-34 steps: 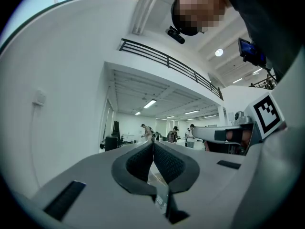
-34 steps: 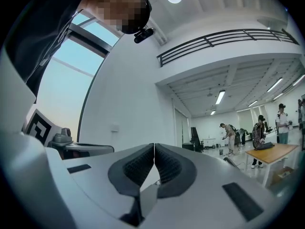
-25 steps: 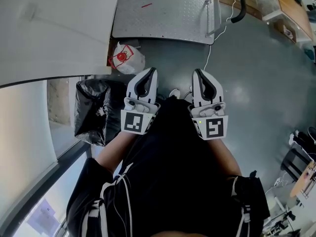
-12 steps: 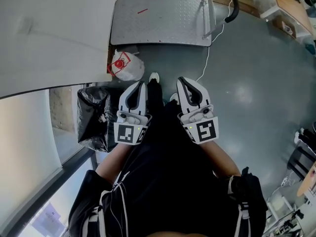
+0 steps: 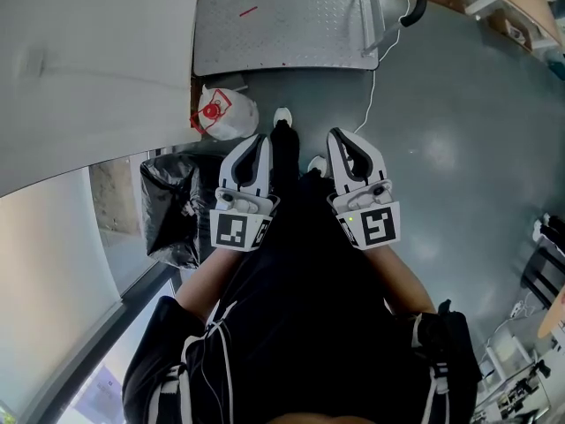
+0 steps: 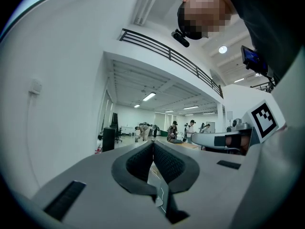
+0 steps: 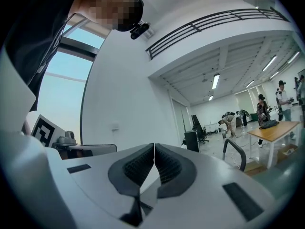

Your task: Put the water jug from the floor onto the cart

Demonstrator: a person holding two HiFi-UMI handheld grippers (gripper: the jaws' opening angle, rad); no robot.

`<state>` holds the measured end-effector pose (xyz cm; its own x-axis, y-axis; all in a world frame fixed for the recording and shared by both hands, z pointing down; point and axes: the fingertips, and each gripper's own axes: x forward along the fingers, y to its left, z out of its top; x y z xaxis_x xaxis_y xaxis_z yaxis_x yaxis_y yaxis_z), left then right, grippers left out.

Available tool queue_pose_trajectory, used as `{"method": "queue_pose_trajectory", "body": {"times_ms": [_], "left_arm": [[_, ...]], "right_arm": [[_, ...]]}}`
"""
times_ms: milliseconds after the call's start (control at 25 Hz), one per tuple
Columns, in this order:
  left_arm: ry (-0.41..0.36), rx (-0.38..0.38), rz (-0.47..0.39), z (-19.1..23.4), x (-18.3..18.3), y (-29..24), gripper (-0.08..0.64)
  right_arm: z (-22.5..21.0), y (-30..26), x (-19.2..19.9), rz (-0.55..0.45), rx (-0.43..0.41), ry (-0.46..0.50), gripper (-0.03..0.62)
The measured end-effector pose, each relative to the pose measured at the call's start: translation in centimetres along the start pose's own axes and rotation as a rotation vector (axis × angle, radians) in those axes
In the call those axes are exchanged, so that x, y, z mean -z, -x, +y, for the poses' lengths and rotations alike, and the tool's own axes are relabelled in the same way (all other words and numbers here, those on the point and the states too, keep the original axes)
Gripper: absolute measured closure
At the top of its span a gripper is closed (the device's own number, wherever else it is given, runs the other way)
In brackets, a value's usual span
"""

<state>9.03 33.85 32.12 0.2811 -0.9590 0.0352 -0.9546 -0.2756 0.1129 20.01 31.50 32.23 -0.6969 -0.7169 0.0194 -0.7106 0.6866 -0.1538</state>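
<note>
The water jug [image 5: 225, 115], clear-white with a red cap, stands on the grey floor just in front of the cart's metal platform [image 5: 282, 25] and beside a white wall. My left gripper [image 5: 261, 140] and right gripper [image 5: 338, 136] are held side by side at waist height, pointing level, behind and to the right of the jug. Both are shut with nothing between the pads, as the left gripper view [image 6: 153, 145] and the right gripper view [image 7: 154, 147] show. The cart's black handle [image 5: 415, 5] rises at the platform's right end and also shows in the right gripper view [image 7: 236, 152].
A black bin bag [image 5: 168, 203] sits left of my left gripper, close to the jug. A white cable [image 5: 371, 95] trails across the floor from the cart. The person's shoes [image 5: 282, 118] stand between the grippers. Several people and tables show far off in the hall.
The person has stepped forward; a shoe now shows between the grippers. Both grippers have sunk a little, still shut and side by side. The jug and cart have not moved.
</note>
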Motion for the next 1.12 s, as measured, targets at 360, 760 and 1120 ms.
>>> {"method": "queue_pose_trajectory", "body": {"times_ms": [360,760,1120], "left_arm": [[0.041,0.008,0.009,3.7,0.3,-3.7,0.541],[0.111,-0.025,-0.016,9.3,-1.1,-9.4,0.541],[0.155,-0.063,-0.021,15.2,-1.9,-13.1,0.541]], "right_arm": [[-1.4,-3.7,-0.4,0.015,0.039,0.034,0.574],[-4.6,-9.4,-1.1,0.068,0.073,0.074,0.574],[-3.9,-16.8,-1.6,0.102,0.010,0.076,0.574]]}}
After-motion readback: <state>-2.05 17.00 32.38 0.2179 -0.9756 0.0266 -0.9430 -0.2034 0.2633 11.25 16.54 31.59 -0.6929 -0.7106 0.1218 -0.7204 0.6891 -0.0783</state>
